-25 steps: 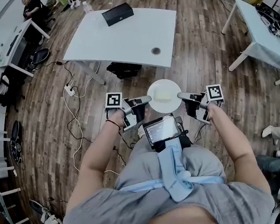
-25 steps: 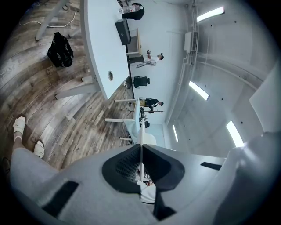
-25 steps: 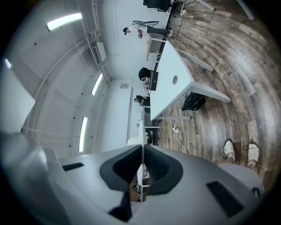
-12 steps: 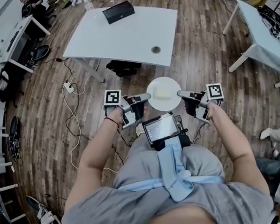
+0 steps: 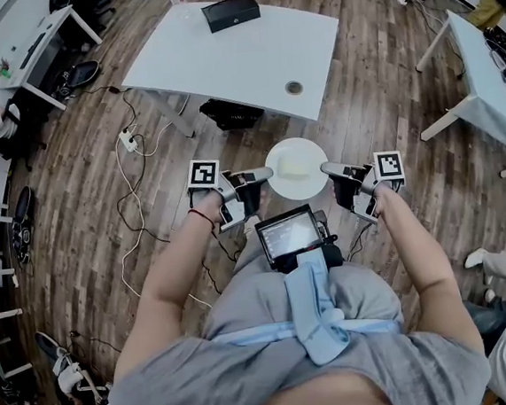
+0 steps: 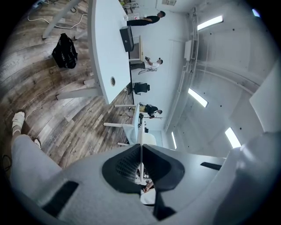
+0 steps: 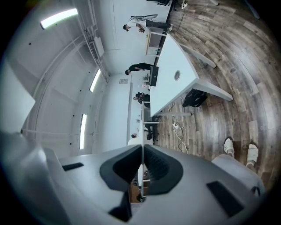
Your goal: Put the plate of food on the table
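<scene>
Counted one white plate (image 5: 296,169) with one pale slab of food (image 5: 293,172) on it. Two grippers were there: left gripper (image 5: 269,175) and right gripper (image 5: 325,170). There were three white tables: the nearest table (image 5: 248,55), a left table (image 5: 50,34) and a right table (image 5: 490,76). The nearest tabletop had one black box (image 5: 231,13) at its far edge and one round hole (image 5: 294,87) by its near right corner. One black bag (image 5: 231,115) sat underneath. One screen (image 5: 290,235) too.

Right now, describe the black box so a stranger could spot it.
Find the big white table ahead of the person. Near its far edge lies the black box, flat and rectangular. It is a raised dark block, unlike the small round hole nearer the person.
</scene>
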